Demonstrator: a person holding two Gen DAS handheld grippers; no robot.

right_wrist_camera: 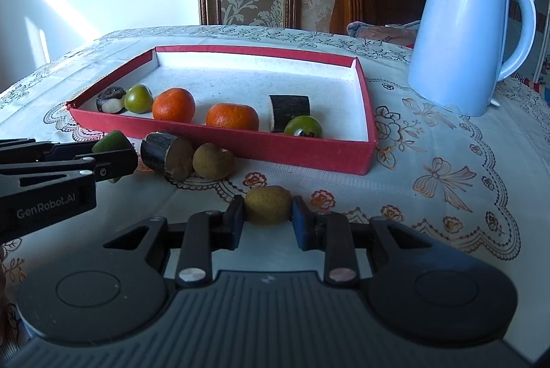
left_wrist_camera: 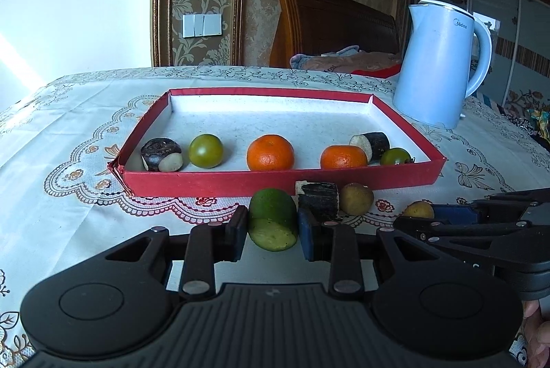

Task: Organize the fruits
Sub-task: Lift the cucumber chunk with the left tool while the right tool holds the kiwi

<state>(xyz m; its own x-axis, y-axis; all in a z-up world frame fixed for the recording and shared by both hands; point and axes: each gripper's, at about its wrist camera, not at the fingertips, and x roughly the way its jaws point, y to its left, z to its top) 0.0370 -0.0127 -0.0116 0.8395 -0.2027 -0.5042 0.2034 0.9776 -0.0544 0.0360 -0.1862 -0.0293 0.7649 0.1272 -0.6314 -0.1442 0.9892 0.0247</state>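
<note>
My left gripper (left_wrist_camera: 273, 227) is shut on a cut green fruit piece (left_wrist_camera: 273, 218), just in front of the red tray (left_wrist_camera: 282, 180). My right gripper (right_wrist_camera: 267, 216) is shut on a small brown-yellow round fruit (right_wrist_camera: 268, 204) on the tablecloth. In the tray lie two oranges (left_wrist_camera: 270, 152) (left_wrist_camera: 343, 157), two green round fruits (left_wrist_camera: 205, 150) (left_wrist_camera: 395, 157) and two dark-skinned cut pieces (left_wrist_camera: 161, 154) (left_wrist_camera: 373, 144). Outside the tray's near wall sit another dark cut piece (left_wrist_camera: 318, 199) and a brown round fruit (left_wrist_camera: 356, 198). In the right wrist view the left gripper (right_wrist_camera: 110, 158) enters from the left with the green piece (right_wrist_camera: 111, 141).
A pale blue kettle (left_wrist_camera: 441, 65) stands at the back right of the table, beside the tray's far corner. The patterned tablecloth (left_wrist_camera: 68, 144) covers the table. A wooden headboard (left_wrist_camera: 330, 21) and bedding lie behind. The tray's back half holds no fruit.
</note>
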